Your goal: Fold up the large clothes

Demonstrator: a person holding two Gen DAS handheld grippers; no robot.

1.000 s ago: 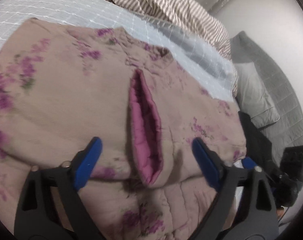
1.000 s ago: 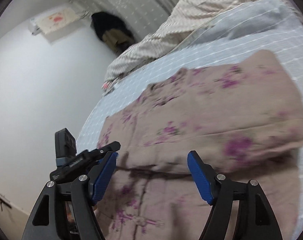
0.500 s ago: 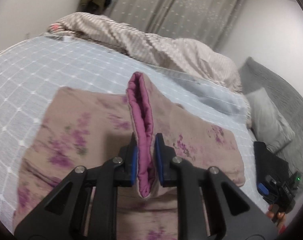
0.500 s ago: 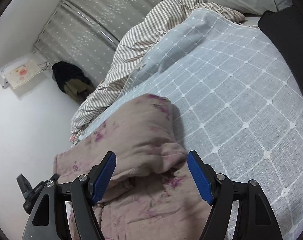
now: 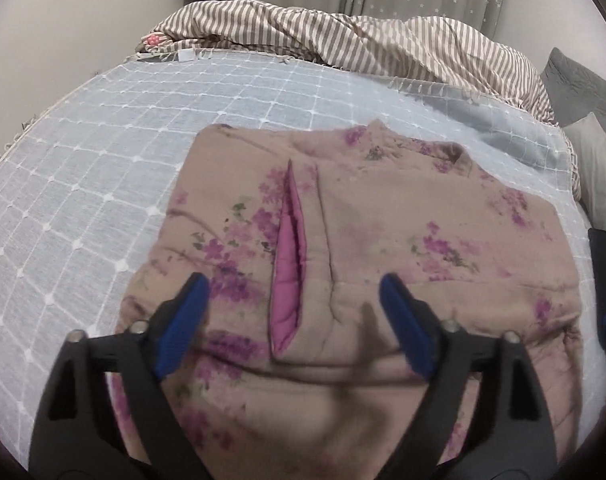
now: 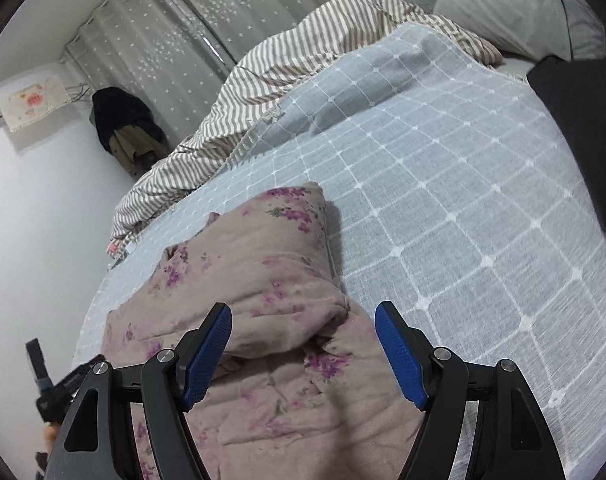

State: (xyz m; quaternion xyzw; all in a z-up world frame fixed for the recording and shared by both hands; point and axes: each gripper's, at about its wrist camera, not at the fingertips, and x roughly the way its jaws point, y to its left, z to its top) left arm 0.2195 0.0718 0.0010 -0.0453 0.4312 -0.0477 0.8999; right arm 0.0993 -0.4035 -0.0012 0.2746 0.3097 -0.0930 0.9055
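Pale blue bedspread [image 5: 103, 184] with a white grid pattern covers the bed and fills most of both views. A crumpled brown-and-white striped blanket [image 5: 363, 36] lies along its far edge, below grey star-print curtains [image 6: 207, 28] at the top of the frame. The folded beige quilted garment with purple flowers [image 5: 383, 232] lies flat on the bedspread, centre of the left wrist view. A narrow slit showing its pink lining [image 5: 289, 264] runs up the middle. The left claw [image 5: 295, 320] hangs over the garment's near edge; its jaws have just been opening and now stand spread wide with the pink fold between them, untouched. The right claw [image 6: 301, 356] is spread too, above the garment's near right corner, gripping nothing.
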